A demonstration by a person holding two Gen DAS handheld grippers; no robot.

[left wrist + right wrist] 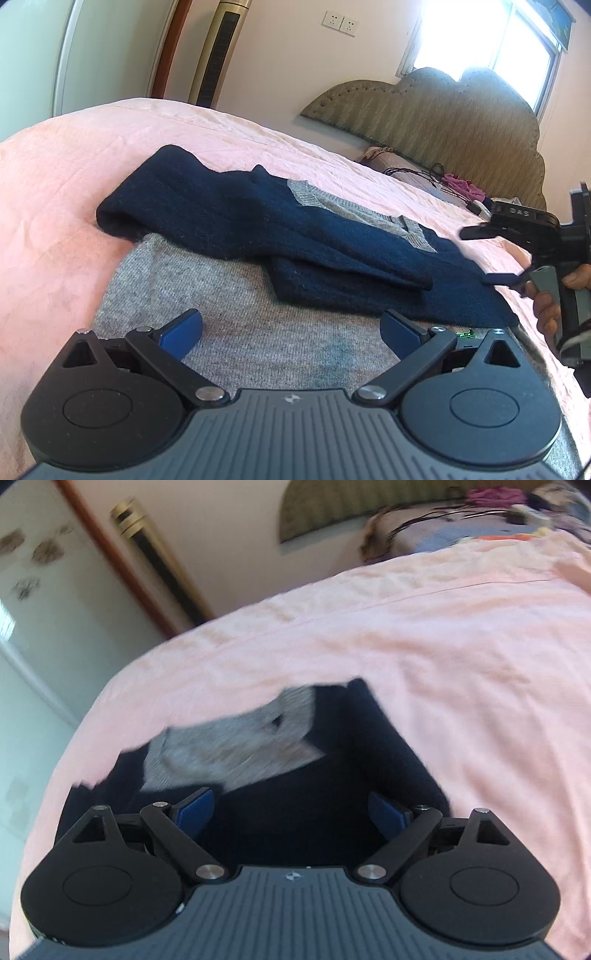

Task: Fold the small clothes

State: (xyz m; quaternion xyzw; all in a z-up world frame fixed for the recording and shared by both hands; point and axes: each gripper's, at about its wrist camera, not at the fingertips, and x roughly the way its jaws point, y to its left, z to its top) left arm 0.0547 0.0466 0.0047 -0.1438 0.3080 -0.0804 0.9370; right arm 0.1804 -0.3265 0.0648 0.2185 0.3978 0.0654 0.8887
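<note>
A small grey and navy knit sweater (258, 266) lies on a pink bed sheet (74, 177). Its navy sleeves (207, 210) are folded across the grey body. My left gripper (291, 332) is open and empty, just above the grey lower body. My right gripper (291, 812) is open and empty over the navy part (295, 812), with the grey collar area (236, 746) ahead of it. The right gripper also shows in the left wrist view (491, 254) at the sweater's right edge, held by a hand.
A padded headboard (443, 114) stands at the far end. A pillow with cables and pink items (458, 181) lies near it. A tall air conditioner (218, 51) and a door stand by the far wall.
</note>
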